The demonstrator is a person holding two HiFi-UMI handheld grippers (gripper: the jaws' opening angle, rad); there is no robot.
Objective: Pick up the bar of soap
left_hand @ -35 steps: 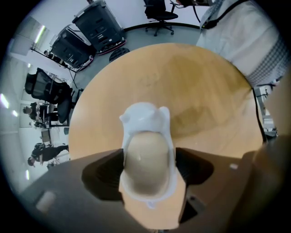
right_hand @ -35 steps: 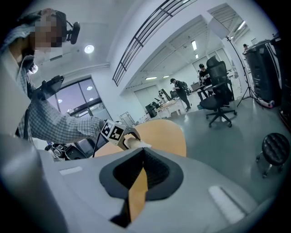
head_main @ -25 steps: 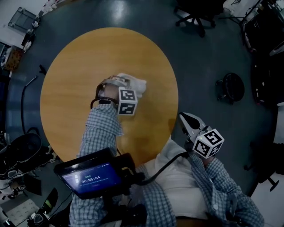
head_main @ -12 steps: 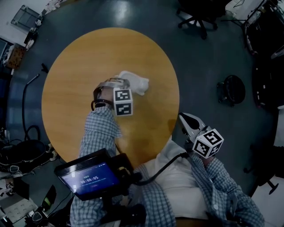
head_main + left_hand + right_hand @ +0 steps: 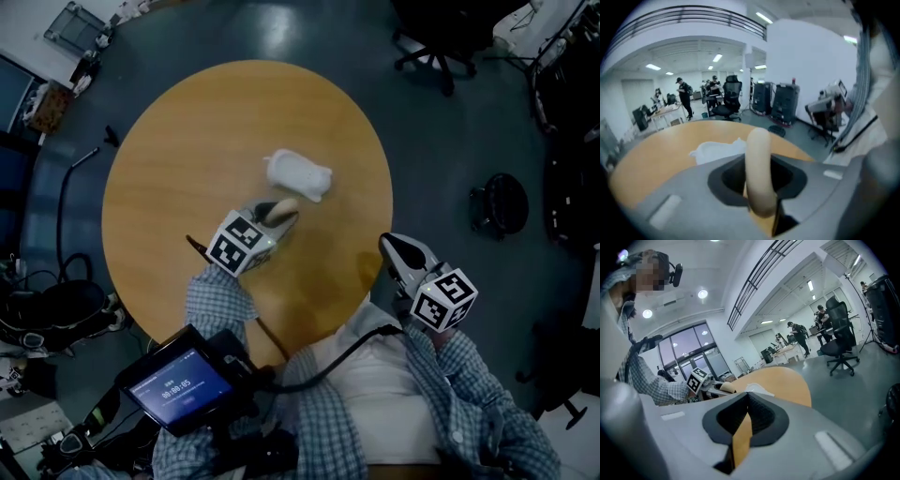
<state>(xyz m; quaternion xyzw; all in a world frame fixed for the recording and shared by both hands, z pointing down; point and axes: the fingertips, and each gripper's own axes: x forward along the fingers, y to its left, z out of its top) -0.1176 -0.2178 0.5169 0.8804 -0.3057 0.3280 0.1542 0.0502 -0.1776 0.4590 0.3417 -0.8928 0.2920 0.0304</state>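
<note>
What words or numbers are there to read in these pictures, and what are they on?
"00:00:05", as best it reads: on the blue screen, low in the head view.
Smaller line above it on that screen: too small to read.
The marker cubes on the left claw and right claw: black-and-white squares only, no words.

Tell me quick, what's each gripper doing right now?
Left gripper: jaws have just been closing, now holding the bar of soap.
Right gripper: closed, empty.
</note>
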